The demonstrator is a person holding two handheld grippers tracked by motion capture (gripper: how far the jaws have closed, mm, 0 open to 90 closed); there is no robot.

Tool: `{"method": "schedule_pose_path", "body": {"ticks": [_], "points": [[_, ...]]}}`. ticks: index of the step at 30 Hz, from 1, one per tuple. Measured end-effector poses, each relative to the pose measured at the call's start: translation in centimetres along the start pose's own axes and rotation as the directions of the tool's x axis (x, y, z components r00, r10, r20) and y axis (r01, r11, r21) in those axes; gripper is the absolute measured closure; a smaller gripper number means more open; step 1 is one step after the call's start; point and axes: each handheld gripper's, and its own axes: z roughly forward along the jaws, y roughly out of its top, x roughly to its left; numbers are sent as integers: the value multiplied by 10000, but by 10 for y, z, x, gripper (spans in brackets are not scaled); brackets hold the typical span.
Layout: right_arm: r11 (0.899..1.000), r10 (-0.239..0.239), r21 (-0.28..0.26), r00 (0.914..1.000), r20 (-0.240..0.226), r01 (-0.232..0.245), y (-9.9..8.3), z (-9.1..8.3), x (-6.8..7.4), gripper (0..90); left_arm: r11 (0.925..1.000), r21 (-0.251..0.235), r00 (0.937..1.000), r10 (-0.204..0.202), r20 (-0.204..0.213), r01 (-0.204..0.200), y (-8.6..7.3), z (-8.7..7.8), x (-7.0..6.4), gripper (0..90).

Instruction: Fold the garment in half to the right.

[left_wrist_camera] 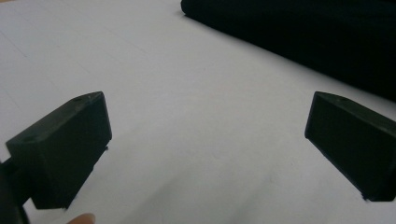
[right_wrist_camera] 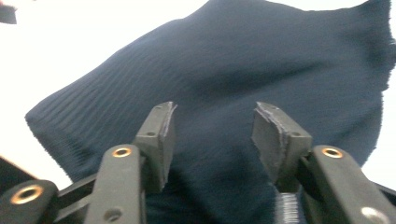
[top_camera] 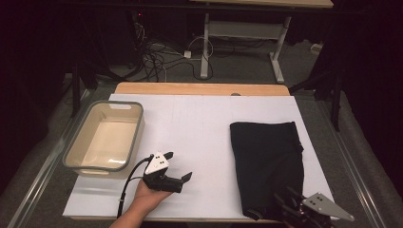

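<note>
High view, near edge: right tool [top_camera: 291, 202], jaws apart over dark folded cloth [top_camera: 267, 161], nothing gripped. Left tool [top_camera: 178, 166], jaws wide, empty, on white tabletop [top_camera: 199, 123]. Far left: basin [top_camera: 80, 137], empty. Work judged barely begun.

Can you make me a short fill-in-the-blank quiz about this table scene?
1. The left gripper has its jaws ____ above the white table cover.
2. The right gripper hangs over the near end of the dark ____.
3. The basket at the table's left holds ____.
4. The cloth lies ____ on the cover.

Missing words: open; cloth; nothing; flat
</note>
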Motion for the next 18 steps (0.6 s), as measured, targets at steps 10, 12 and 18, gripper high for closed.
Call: {"method": "schedule_pose_path", "body": {"ticks": [10, 12, 18], "points": [[9968, -330, 737, 9987, 377, 302, -23, 16, -3, 773, 10000, 31, 10000, -11, 19, 11, 0, 0, 0, 0], [9967, -463, 692, 9980, 426, 433, -22, 15, -2, 791, 10000, 33, 10000, -11, 22, 11, 0, 0, 0, 0], [9948, -1010, 14, 9883, 1143, 1015, -8, -14, -1, 793, 10000, 27, 10000, -19, 44, 19, 0, 0, 0, 0]]}}
